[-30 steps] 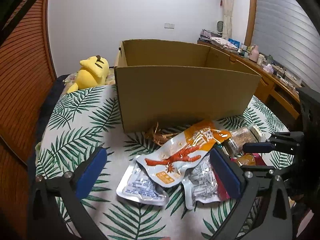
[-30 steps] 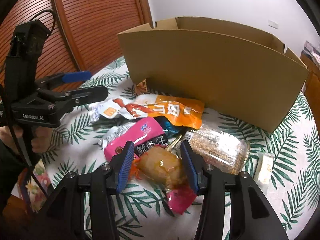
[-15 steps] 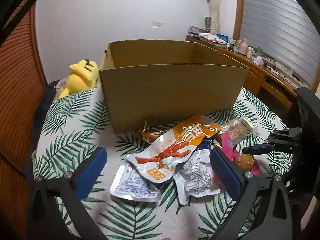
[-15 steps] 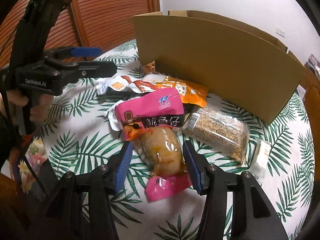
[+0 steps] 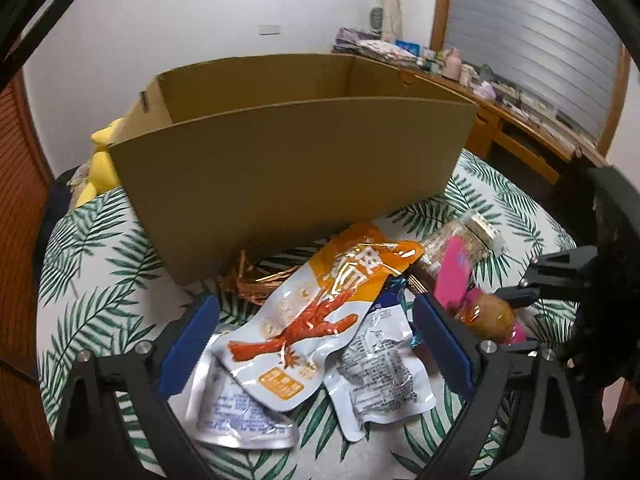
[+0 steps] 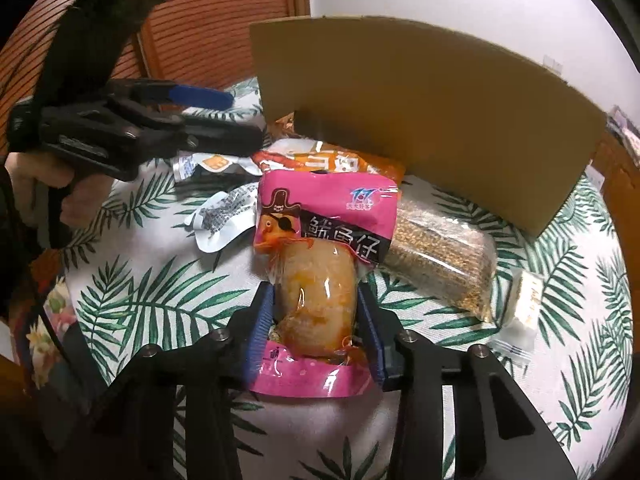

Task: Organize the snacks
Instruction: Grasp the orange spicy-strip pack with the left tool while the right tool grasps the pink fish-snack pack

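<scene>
My right gripper is shut on a pink squid snack pack and holds it tilted up above the table; the pack also shows in the left wrist view. My left gripper is open and empty, its fingers either side of an orange chicken-feet pouch that lies over two silver pouches. The open cardboard box stands just behind the snacks. A clear grain-bar pack lies to the right of the pink pack.
The table has a palm-leaf cloth. A yellow plush toy sits behind the box's left corner. A small white packet lies at the right. A gold foil wrapper lies against the box front. A desk stands at the far right.
My right gripper has closed on the pink squid pack and lifted it off the pile. My left gripper has moved a little closer to the orange pouch, still open.
</scene>
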{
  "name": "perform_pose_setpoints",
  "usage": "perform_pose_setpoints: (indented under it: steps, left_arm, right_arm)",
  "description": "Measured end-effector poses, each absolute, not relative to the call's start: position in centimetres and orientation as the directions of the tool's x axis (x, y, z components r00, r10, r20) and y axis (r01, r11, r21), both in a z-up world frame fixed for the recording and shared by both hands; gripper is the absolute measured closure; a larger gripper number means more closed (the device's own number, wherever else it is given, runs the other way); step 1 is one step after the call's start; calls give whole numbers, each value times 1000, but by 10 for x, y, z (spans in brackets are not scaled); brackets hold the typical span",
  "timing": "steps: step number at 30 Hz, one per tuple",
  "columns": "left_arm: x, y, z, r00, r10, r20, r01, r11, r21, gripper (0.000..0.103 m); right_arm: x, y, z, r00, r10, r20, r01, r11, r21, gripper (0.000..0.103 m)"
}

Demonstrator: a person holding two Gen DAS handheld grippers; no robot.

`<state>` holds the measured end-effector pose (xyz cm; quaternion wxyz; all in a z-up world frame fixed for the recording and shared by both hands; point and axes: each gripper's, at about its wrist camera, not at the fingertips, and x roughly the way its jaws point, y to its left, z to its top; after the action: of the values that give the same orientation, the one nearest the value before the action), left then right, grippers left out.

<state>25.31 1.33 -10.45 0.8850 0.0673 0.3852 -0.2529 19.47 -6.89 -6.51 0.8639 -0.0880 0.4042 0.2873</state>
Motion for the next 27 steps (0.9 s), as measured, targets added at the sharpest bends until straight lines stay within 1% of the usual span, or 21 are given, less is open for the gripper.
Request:
perform_pose_setpoints:
  steps: [4,11,15,17,20,21,22,23,26,27]
  left_arm:
    - [259,-1,-109,549,-397,-735,532,845,-59,7]
    - [271,-18,-124,503,-350,-790,548,836,-21,7]
    - [277,-20,-129,490,-340,-802,537,843,-29,8]
    - [278,-24,-128,485,-345,-804,536,843,-38,12]
    - [281,-24,-127,479,-352,-804,524,849,-59,23]
    - [281,-23,-127,476,-353,-806,521,851,-66,30]
    - [282,-23,-127,466,-360,-808,518,852,-81,33]
    - [281,-23,-126,463,-364,-808,514,853,-90,35]
    - [279,-22,-125,457,-367,-810,517,851,-94,43]
    - [277,-22,-123,459,-367,-809,518,850,-91,48]
  right_arm:
    - [191,-87,-55,543,450,-709,-541,833,115,64]
    - [197,-114,-45,608,416,-676,-478,872,106,64]
    - [206,-117,-42,629,389,-673,-473,879,66,63]
    - [210,-118,-43,630,386,-674,-478,876,54,63]
    - [218,-114,-46,627,383,-678,-486,873,43,63]
    - [220,-114,-48,628,379,-680,-487,873,36,63]
    - [224,-109,-51,626,377,-682,-488,872,34,63]
    - [226,-107,-54,621,380,-686,-491,870,37,63]
    - [227,-112,-54,605,412,-681,-499,863,79,63]
    - [228,-113,-55,599,417,-684,-498,862,89,63]
